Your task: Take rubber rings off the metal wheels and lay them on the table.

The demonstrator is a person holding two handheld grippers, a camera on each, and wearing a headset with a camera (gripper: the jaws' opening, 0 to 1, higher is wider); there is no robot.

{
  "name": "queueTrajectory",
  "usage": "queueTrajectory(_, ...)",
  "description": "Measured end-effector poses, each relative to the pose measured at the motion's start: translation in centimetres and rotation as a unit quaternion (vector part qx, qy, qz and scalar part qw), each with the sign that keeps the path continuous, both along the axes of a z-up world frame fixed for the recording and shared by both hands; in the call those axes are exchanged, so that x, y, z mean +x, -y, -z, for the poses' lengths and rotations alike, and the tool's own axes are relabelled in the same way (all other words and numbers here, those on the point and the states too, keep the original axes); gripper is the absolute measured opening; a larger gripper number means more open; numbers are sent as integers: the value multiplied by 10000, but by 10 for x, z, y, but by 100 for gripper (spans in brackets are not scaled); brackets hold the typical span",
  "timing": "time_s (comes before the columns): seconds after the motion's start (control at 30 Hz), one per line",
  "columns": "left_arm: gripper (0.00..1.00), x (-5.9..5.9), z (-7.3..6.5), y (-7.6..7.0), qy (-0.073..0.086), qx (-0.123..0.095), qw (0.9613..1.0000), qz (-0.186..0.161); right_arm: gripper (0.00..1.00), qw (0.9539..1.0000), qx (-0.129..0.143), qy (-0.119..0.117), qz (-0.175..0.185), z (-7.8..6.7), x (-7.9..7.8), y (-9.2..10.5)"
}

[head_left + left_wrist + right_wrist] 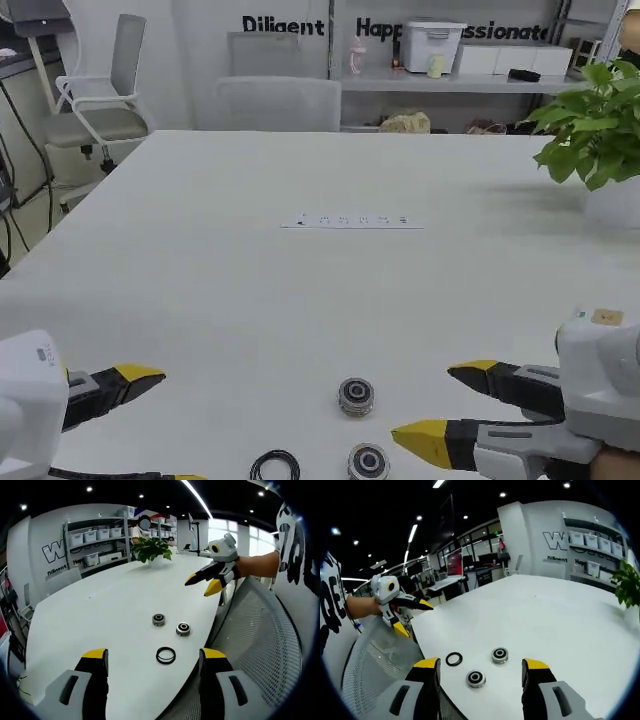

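While left gripper (165,427) and right gripper (428,402) fingers spread empty, white table (300,300) stretches toward shelves (450,85).

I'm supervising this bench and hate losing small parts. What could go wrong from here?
1. The loose rubber ring lies close to the table's near edge; a careless gripper sweep could push it off.
2. The metal wheels lie unclamped, so prying with the open right gripper alone may just drag one. The open left gripper should probably steady it.

Matt white table (300,300); shiny metal wheels (356,395); black rubber ring (275,466).
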State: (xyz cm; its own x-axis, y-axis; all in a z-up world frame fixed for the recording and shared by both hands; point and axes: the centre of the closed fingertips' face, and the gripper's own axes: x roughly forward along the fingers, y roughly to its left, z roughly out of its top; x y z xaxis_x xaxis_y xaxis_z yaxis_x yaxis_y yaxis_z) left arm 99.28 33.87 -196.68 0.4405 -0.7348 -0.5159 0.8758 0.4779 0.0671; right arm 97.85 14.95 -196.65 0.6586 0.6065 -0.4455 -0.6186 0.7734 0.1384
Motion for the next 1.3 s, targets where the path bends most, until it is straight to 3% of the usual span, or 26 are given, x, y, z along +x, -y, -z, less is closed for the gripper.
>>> queueTrajectory(0.23, 71, 4, 2, 0, 42, 47, 10000, -25, 65, 9999, -24, 94, 109, -4, -5, 3)
queueTrajectory(0.37, 71, 7, 1, 0, 52, 50, 10000, -50, 65, 9998, -115, 37, 172, 4, -11, 7)
queueTrajectory(0.43, 71, 8, 1, 2, 57, 43, 10000, -54, 65, 9987, -457, 98, 183, 11, -13, 13)
queueTrajectory(0.6, 71, 7, 3, 5, 50, 55, 10000, -31, 64, 9985, -524, 37, 129, 18, -20, 10)
queueTrajectory(0.8, 69, 2, 11, 5, -38, 120, 9999, -14, 63, 9988, -448, -54, 189, 23, -20, 11)
queueTrajectory(1.03, 65, 4, 15, 1, -69, 163, 9998, -72, 61, 9990, -301, -199, 273, 26, -22, 11)
queueTrajectory(1.17, 64, 5, 16, 0, 19, 262, 9996, -49, 60, 9990, -317, -231, 231, 28, -23, 9)
queueTrajectory(1.3, 64, 5, 16, -2, 0, 245, 9997, -96, 60, 9990, -286, -272, 229, 28, -24, 9)
